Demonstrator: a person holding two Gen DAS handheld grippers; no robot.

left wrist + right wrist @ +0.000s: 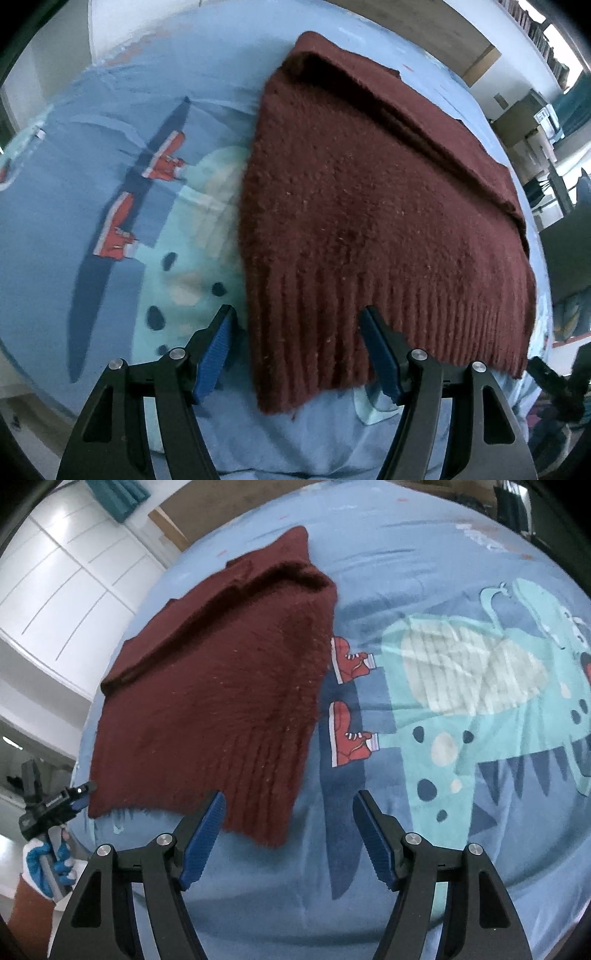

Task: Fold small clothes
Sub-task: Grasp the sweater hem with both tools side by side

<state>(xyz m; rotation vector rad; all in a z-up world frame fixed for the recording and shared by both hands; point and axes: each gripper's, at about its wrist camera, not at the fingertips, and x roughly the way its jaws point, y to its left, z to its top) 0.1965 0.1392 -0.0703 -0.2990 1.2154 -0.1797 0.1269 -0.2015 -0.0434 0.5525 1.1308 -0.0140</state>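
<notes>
Left hand-held gripper (297, 321): open | sweater (369, 221): ribbed hem toward camera

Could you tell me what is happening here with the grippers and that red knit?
A person is holding a two-finger gripper in each hand over a bed with a blue dinosaur-print sheet. A dark red knitted sweater lies on it, already partly folded along its far edge. The left gripper is open over the sweater's ribbed hem at one near corner. The right gripper is open over the other near corner. Neither has gripped the fabric yet.
</notes>
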